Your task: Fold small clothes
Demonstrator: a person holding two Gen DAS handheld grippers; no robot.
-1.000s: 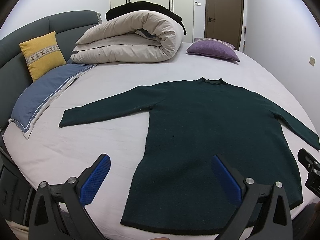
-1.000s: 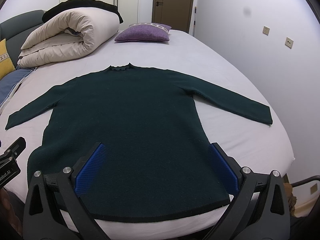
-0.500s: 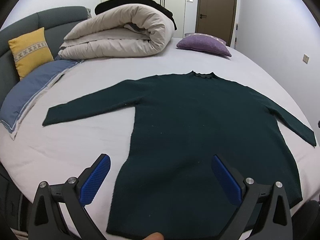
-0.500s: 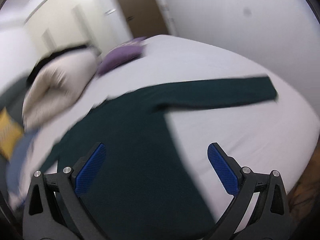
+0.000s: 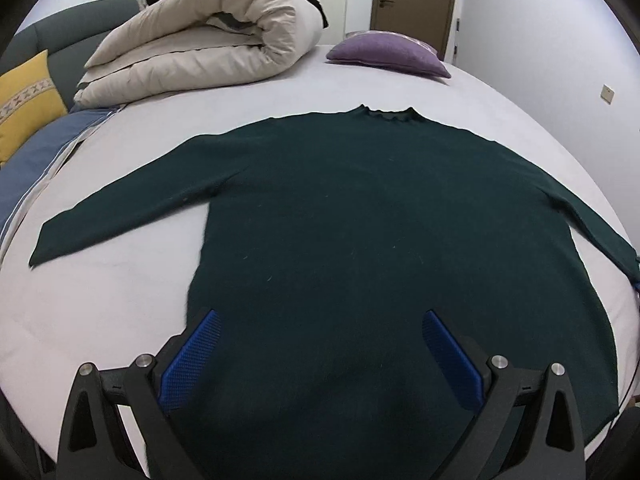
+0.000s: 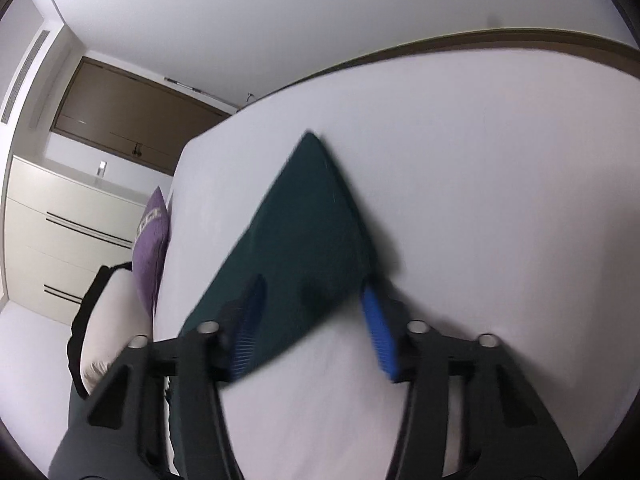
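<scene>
A dark green sweater (image 5: 360, 240) lies flat on the bed (image 5: 120, 300), neck away from me, both sleeves spread out. My left gripper (image 5: 320, 352) is open above the sweater's hem, holding nothing. In the right wrist view, the camera is rolled sideways. My right gripper (image 6: 312, 320) is open, with its blue pads (image 6: 378, 332) on either side of the right sleeve's cuff end (image 6: 304, 224). The image is blurred, and I cannot tell whether the pads touch the sleeve.
A rolled beige duvet (image 5: 208, 52) and a purple cushion (image 5: 388, 54) lie at the far end of the bed. A yellow cushion (image 5: 24, 100) and a blue pillow (image 5: 24, 168) are at the left. The bed edge runs close on the right (image 6: 440, 60).
My right gripper swung right, rolled sideways, narrowed its jaws and came down over the right sleeve's cuff. My left gripper moved right and forward over the sweater's hem.
</scene>
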